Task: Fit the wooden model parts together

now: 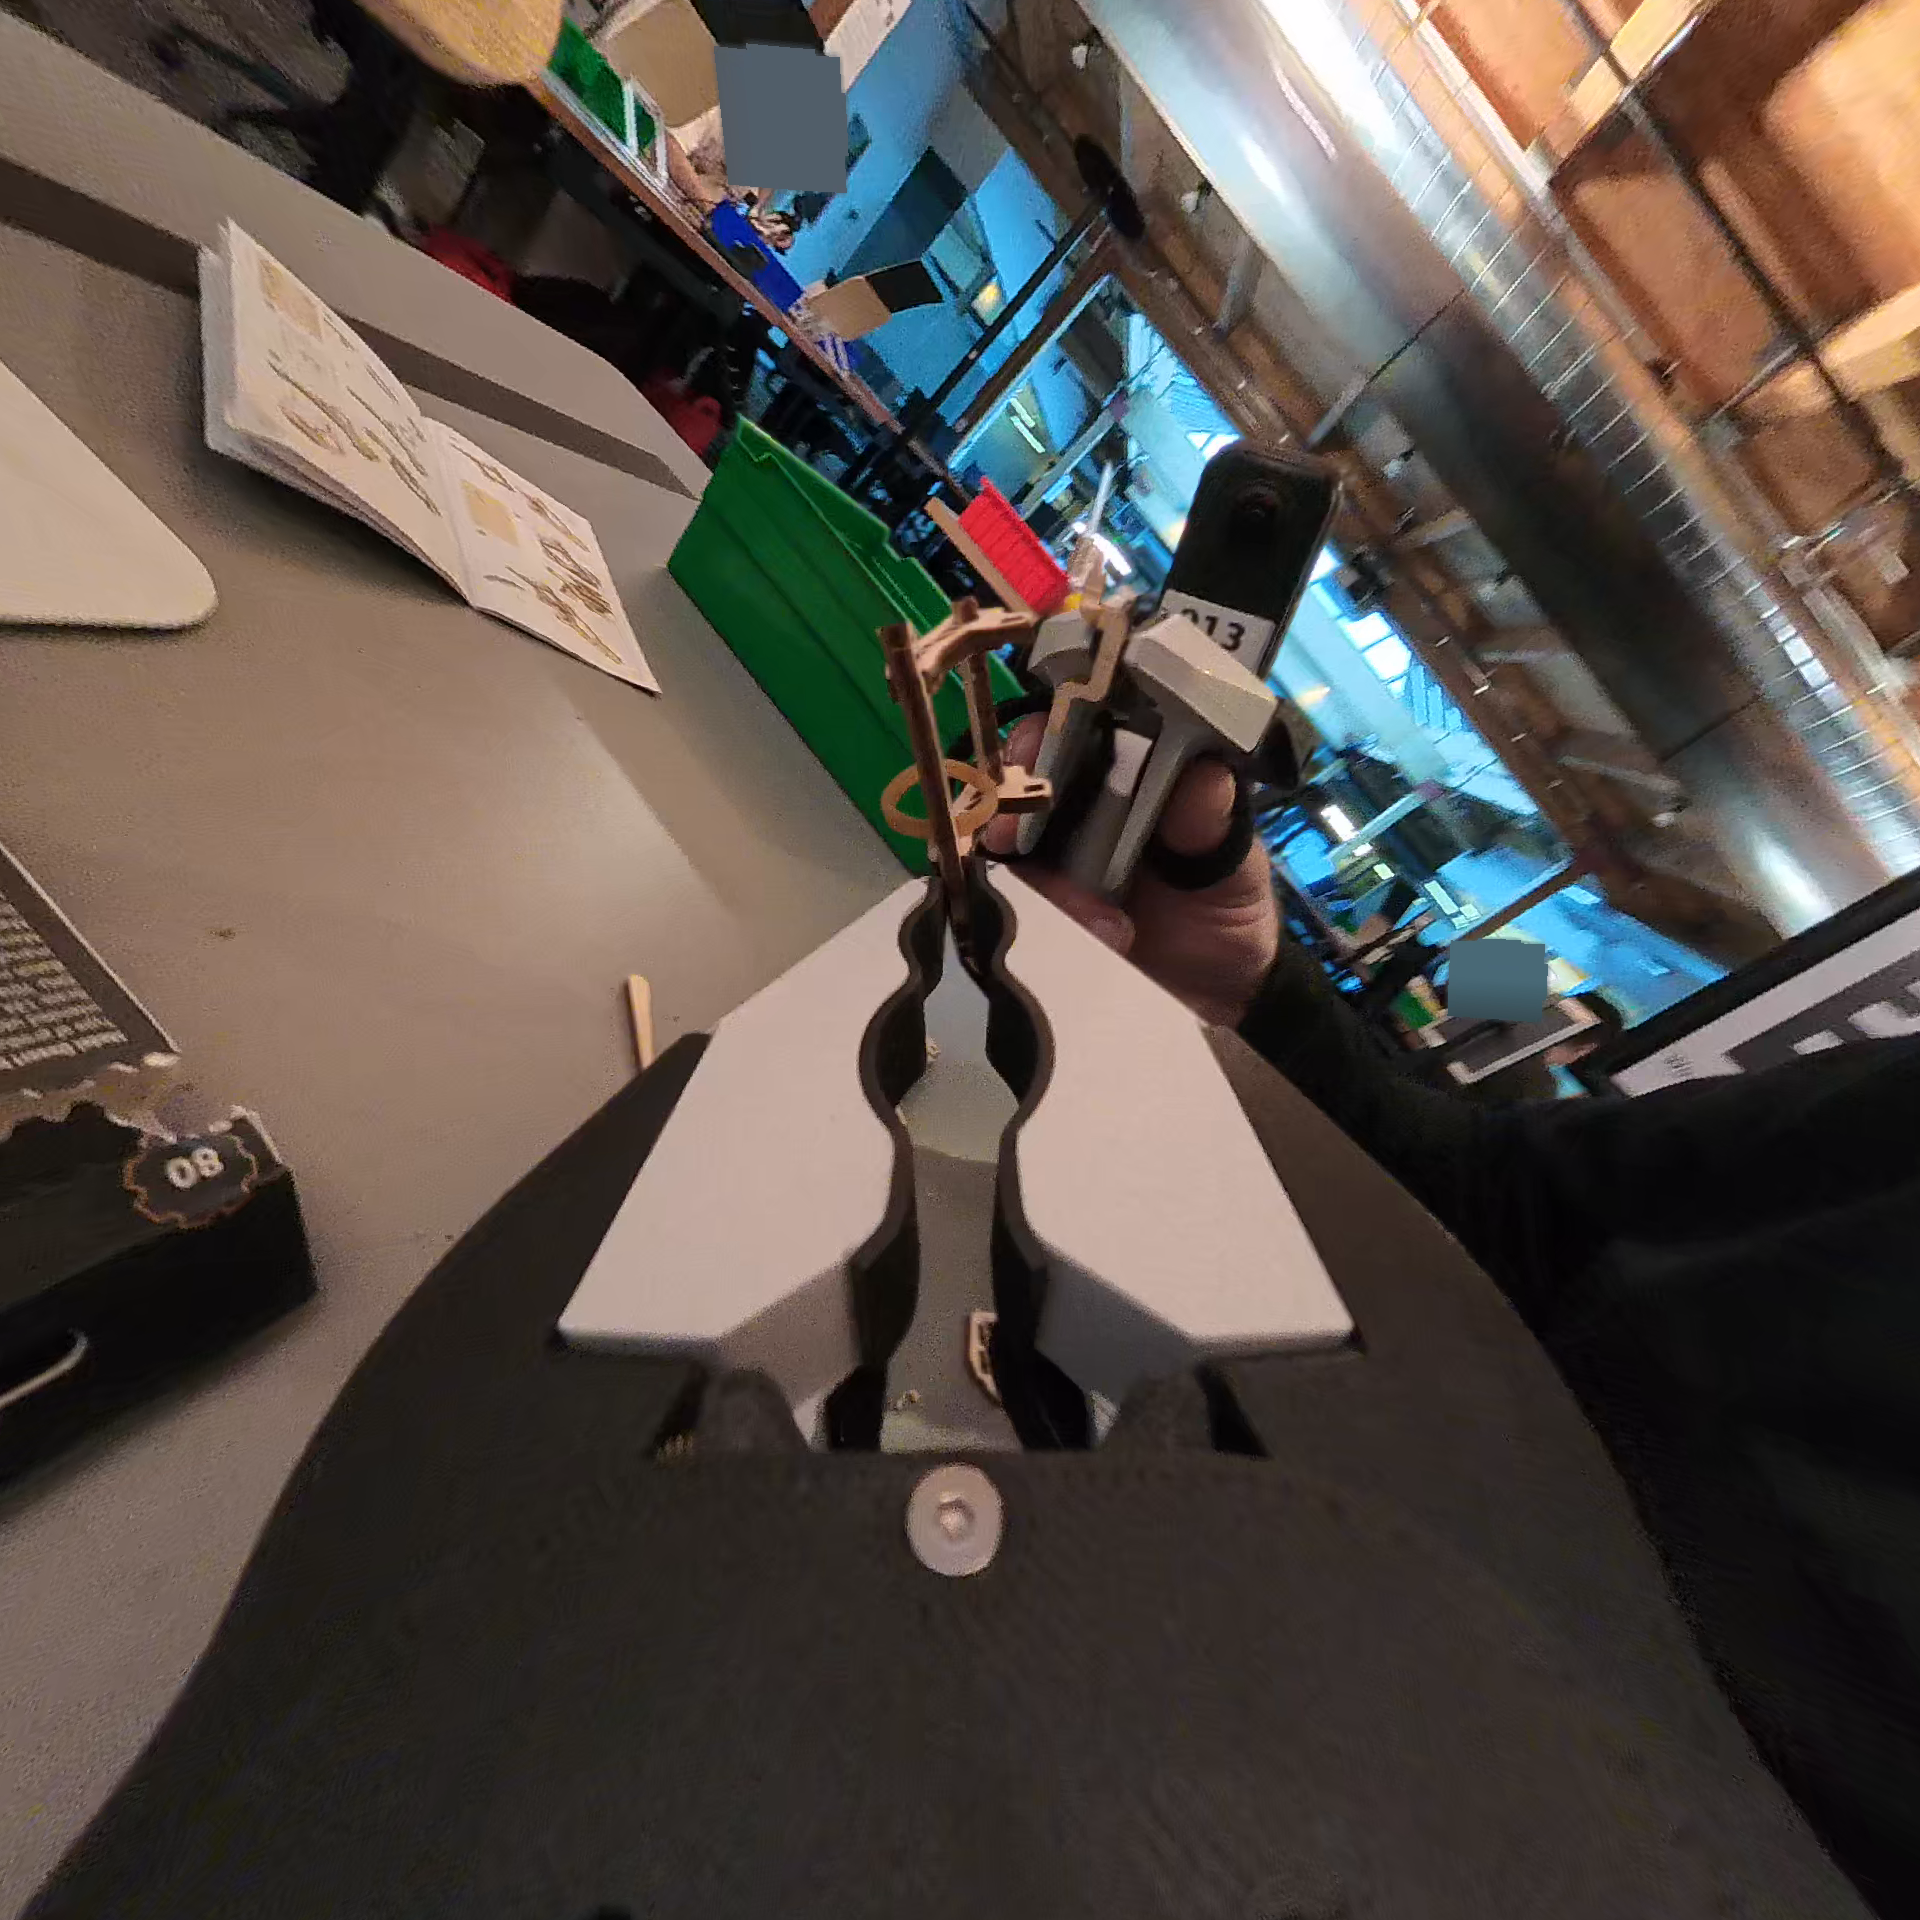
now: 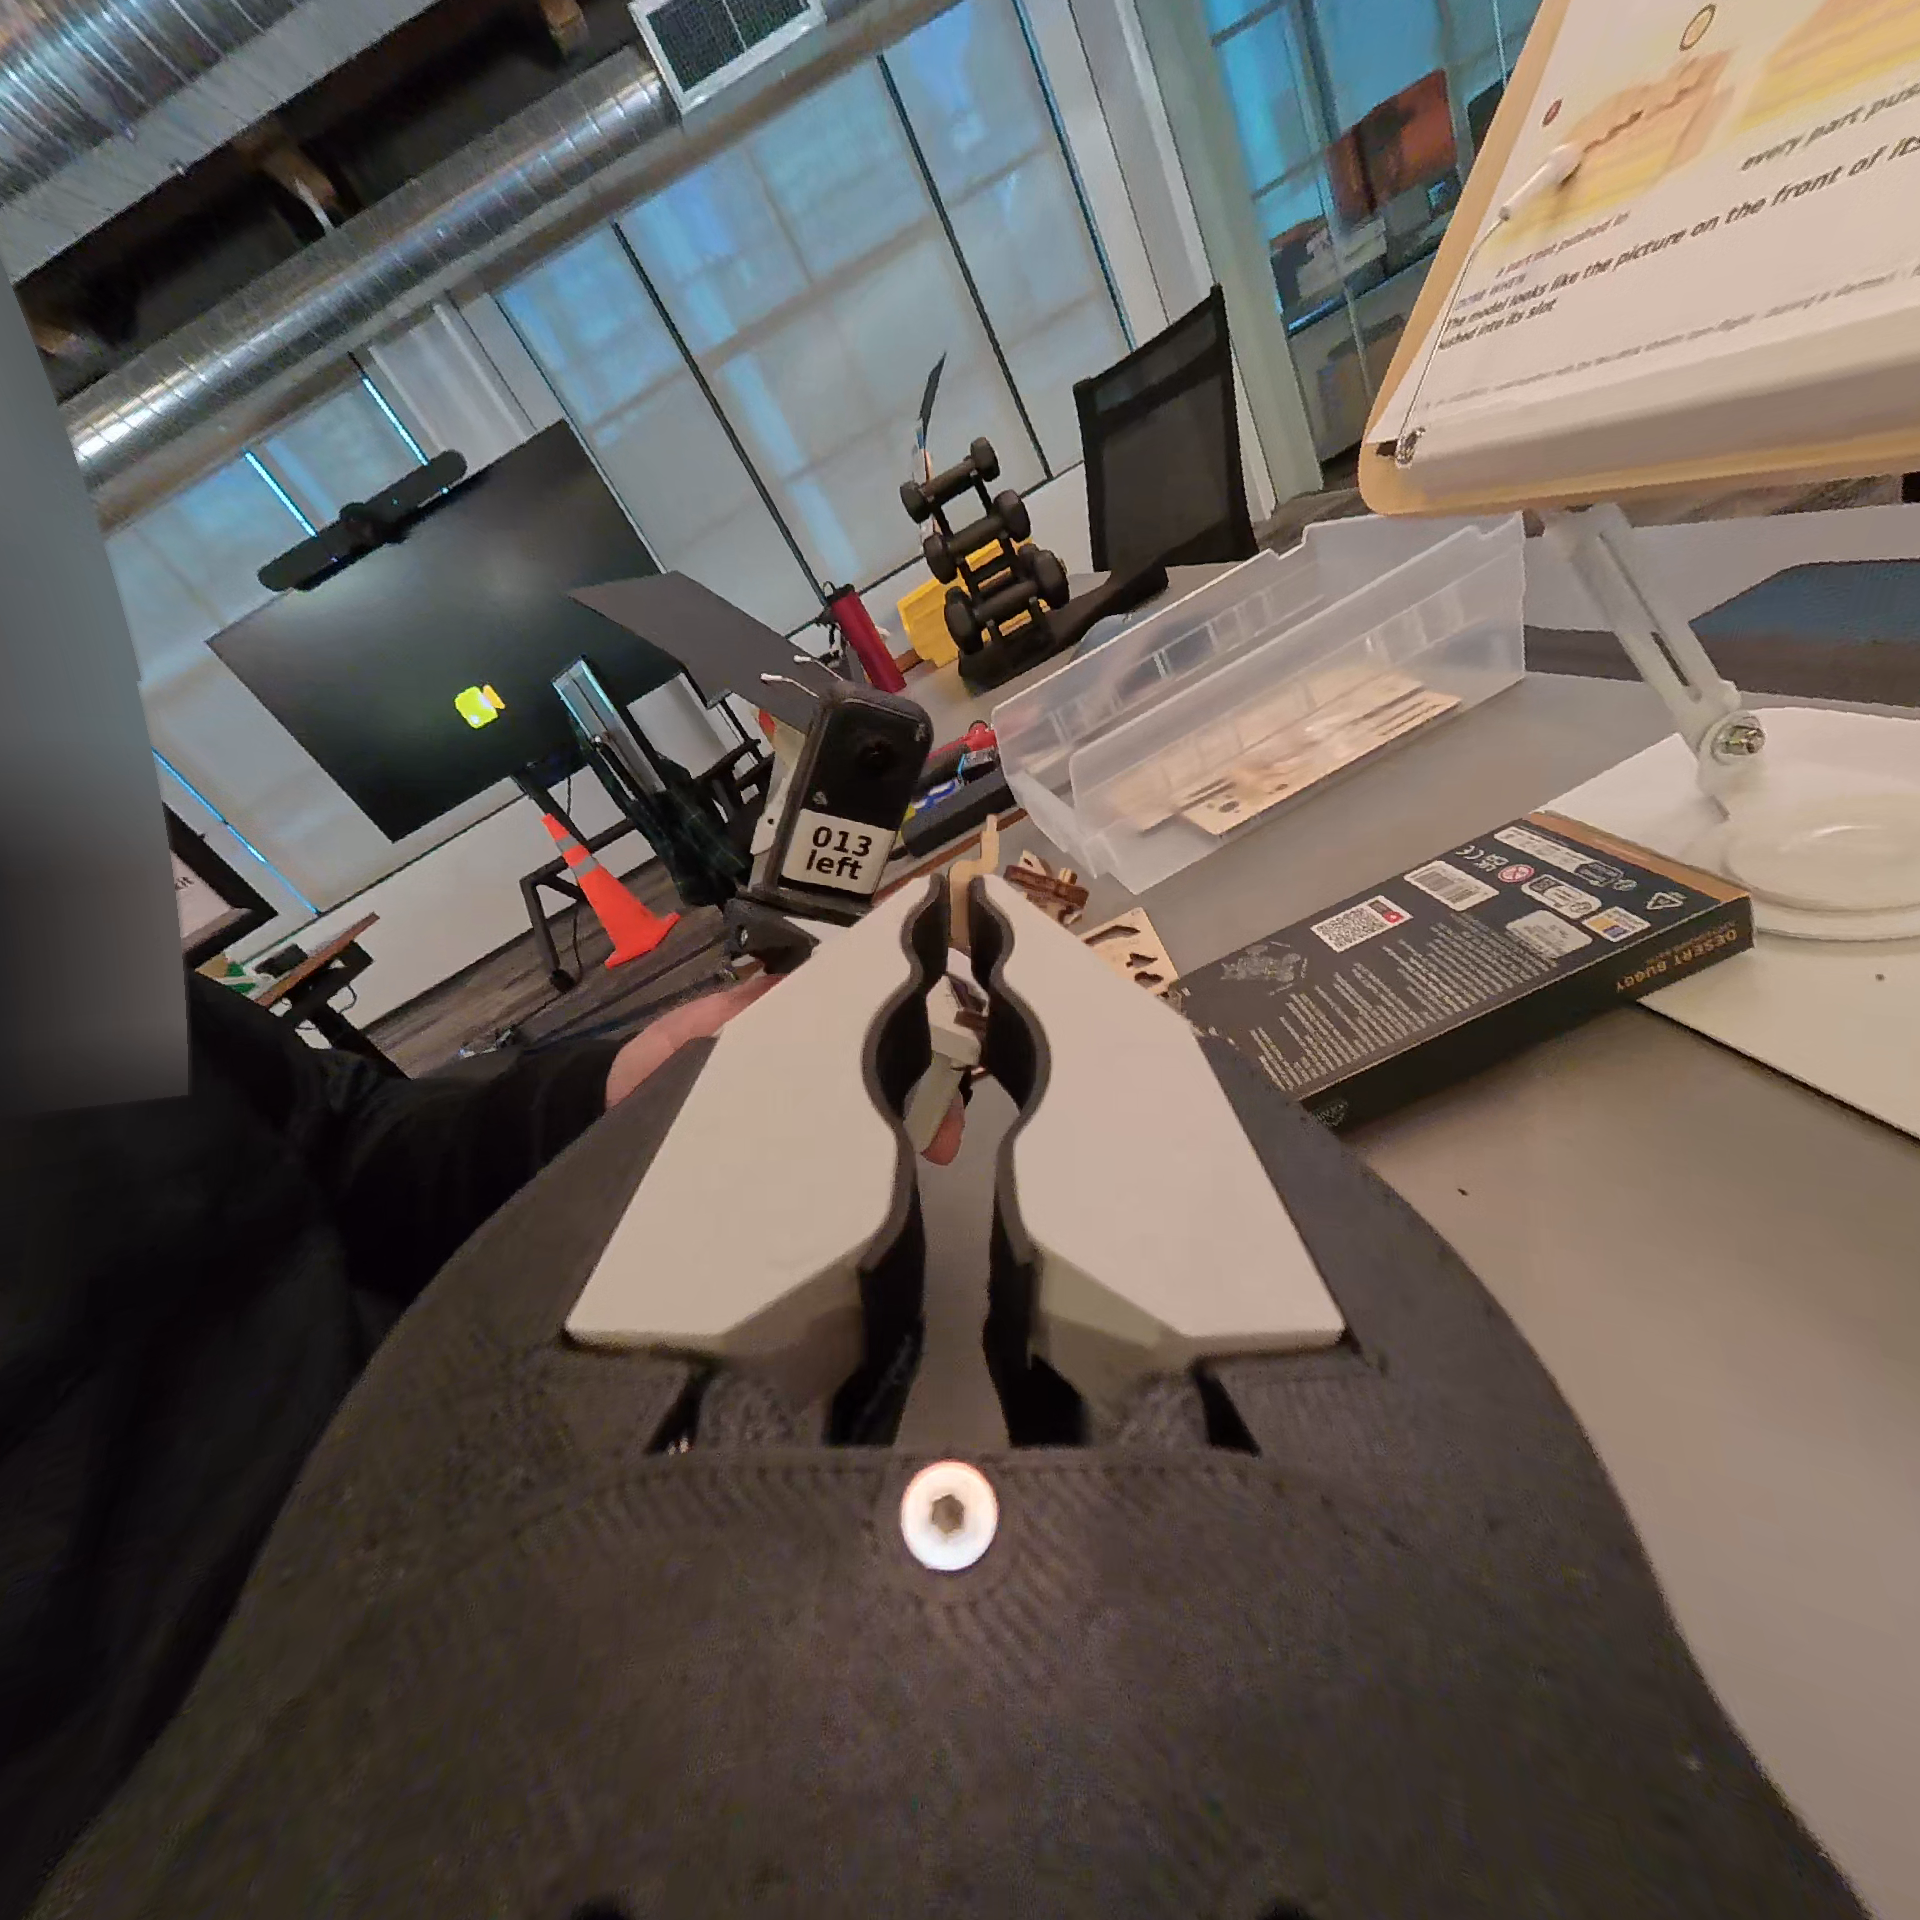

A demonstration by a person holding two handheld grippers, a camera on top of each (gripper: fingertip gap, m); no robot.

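Observation:
My left gripper (image 1: pixel 958 906) is shut on the lower strut of a pale wooden model frame (image 1: pixel 940 727), which carries a ring and thin bars and stands up above the fingertips. My right gripper (image 1: pixel 1096 639) shows just beyond it, held by a hand, and is shut on a thin wooden part (image 1: pixel 1086 675) that touches the frame's upper right. In the right wrist view my right gripper (image 2: pixel 961 896) pinches that pale part (image 2: pixel 984 854) at its tips. The left gripper's camera body (image 2: pixel 847 790) is close behind.
An open instruction booklet (image 1: pixel 416 457), a green bin (image 1: pixel 800 613), a black box (image 1: pixel 135 1226) and a loose wooden stick (image 1: pixel 639 1018) are on the grey table. The right wrist view shows the box (image 2: pixel 1455 956), a clear bin (image 2: pixel 1247 707) and a board on a stand (image 2: pixel 1662 260). The gap from one gripper's tips to the other's is roughly 5 centimetres.

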